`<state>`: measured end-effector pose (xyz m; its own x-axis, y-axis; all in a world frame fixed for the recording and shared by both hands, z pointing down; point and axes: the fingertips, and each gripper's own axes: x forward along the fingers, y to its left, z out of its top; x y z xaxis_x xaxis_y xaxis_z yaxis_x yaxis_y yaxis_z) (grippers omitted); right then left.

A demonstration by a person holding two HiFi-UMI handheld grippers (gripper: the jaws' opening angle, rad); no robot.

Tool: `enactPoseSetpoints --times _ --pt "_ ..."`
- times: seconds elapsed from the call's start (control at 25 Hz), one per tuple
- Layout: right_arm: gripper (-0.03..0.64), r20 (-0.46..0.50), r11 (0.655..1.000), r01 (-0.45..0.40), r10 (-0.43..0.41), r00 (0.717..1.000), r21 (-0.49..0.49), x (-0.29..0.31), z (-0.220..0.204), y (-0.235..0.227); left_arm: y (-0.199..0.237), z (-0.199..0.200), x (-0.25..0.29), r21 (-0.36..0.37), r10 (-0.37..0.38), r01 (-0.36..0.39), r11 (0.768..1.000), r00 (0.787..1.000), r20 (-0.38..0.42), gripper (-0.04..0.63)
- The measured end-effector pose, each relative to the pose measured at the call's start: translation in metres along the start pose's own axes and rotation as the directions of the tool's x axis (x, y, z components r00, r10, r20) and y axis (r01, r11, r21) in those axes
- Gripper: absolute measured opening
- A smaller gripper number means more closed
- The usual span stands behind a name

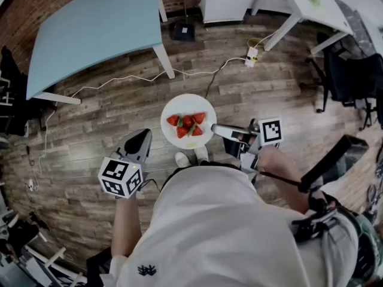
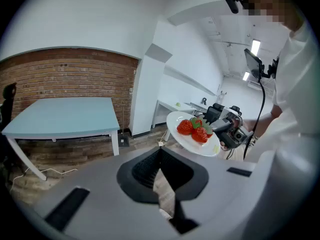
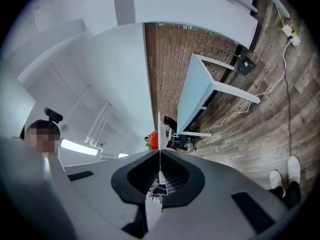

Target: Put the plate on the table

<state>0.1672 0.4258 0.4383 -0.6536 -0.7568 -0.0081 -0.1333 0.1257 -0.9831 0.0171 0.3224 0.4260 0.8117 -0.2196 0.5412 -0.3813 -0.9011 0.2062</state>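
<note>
A white plate (image 1: 173, 109) carrying several red strawberries (image 1: 187, 124) hangs in the air over the wooden floor, in front of the person. My right gripper (image 1: 214, 130) is shut on the plate's right rim and holds it about level. In the right gripper view the plate (image 3: 159, 126) is a thin white line pinched between the jaws, with a strawberry (image 3: 153, 140) beside it. My left gripper (image 1: 142, 137) hangs to the left of the plate, apart from it, shut with nothing in it. From the left gripper view I see the plate (image 2: 172, 121) and the right gripper (image 2: 227, 126) ahead to the right. The light blue table (image 1: 96, 28) stands beyond, to the left.
A white desk (image 1: 311, 5) stands at the back right with a black chair (image 1: 353, 70) beside it. A power strip (image 1: 251, 55) and its white cable (image 1: 119, 82) lie on the floor near the blue table's legs. A dark box (image 1: 182, 30) sits on the floor.
</note>
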Motion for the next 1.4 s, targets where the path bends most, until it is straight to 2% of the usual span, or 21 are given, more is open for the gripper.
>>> enactPoseSetpoints --times 0.32,0.72,1.0,1.4 --pt "0.014 -0.058 0.997 -0.070 0.071 0.996 0.012 0.018 0.005 0.008 0.001 0.002 -0.012 -0.026 0.056 -0.056 0.998 0.998 0.006 0.002" --pt "0.014 -0.134 0.997 -0.078 0.079 0.988 0.015 0.051 0.022 -0.002 0.024 0.005 -0.014 -0.051 0.129 -0.127 0.991 0.991 0.033 0.002" --pt "0.014 -0.161 0.997 -0.074 0.074 0.984 0.007 0.096 0.050 -0.004 0.074 0.017 -0.013 -0.062 0.149 -0.146 0.987 0.988 0.040 0.002" --pt "0.014 -0.101 1.000 -0.019 0.021 0.995 0.019 0.181 0.109 -0.009 0.173 0.060 0.002 0.003 0.082 -0.082 0.997 0.996 0.020 0.002"
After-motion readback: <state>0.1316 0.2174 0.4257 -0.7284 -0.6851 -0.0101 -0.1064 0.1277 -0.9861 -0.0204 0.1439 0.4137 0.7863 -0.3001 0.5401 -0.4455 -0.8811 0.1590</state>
